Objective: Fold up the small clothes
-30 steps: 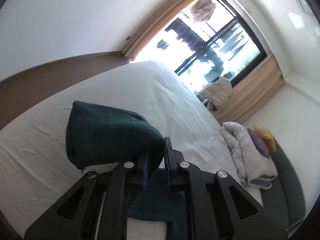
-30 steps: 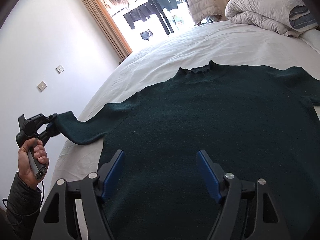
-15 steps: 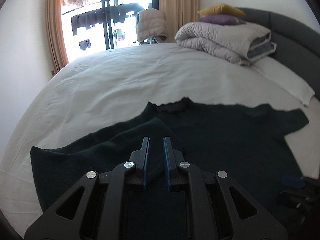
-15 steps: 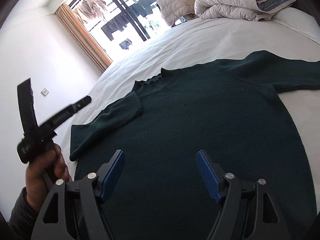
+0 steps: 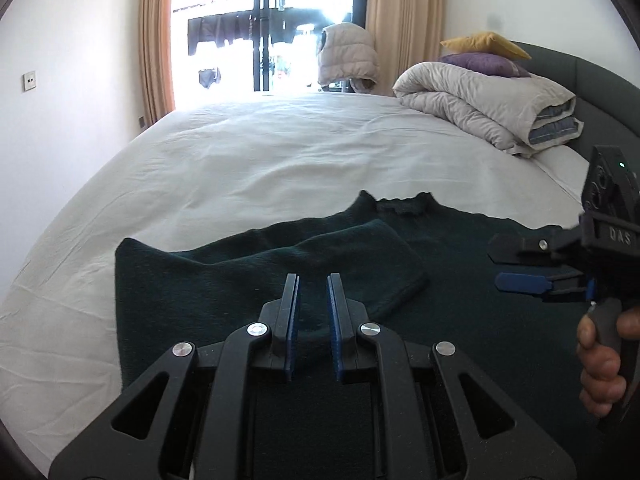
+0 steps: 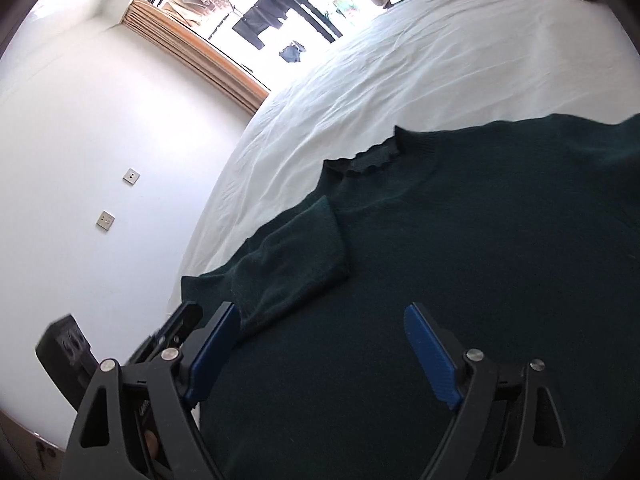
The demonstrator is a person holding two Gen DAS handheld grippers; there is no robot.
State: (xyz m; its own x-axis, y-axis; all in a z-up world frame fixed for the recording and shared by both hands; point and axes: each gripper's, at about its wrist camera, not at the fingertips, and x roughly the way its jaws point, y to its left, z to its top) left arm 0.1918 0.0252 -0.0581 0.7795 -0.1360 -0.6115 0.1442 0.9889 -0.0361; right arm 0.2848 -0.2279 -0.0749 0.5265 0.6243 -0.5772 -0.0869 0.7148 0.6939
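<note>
A dark green sweater (image 5: 460, 264) (image 6: 480, 240) lies flat on the white bed (image 5: 280, 152), collar towards the window. Its left sleeve (image 5: 352, 264) (image 6: 296, 256) is folded inward and rests on the chest. My left gripper (image 5: 313, 280) hovers just over that sleeve, jaws nearly together with nothing between them. My right gripper (image 6: 322, 307) hangs above the sweater's body; its jaws are opening wide and hold nothing. In the left wrist view the right gripper (image 5: 496, 264) comes in from the right edge, held by a hand (image 5: 604, 360).
A rolled grey duvet (image 5: 480, 108) with purple and yellow cushions (image 5: 480, 50) lies at the head of the bed by a dark headboard (image 5: 600, 84). A puffy vest (image 5: 348, 56) hangs by the window. A white wall (image 6: 100, 140) runs along the bed's left side.
The left gripper swung the sleeve from out at the side onto the sweater's chest and let it go. The right gripper shifted left over the sweater and spread its jaws wider.
</note>
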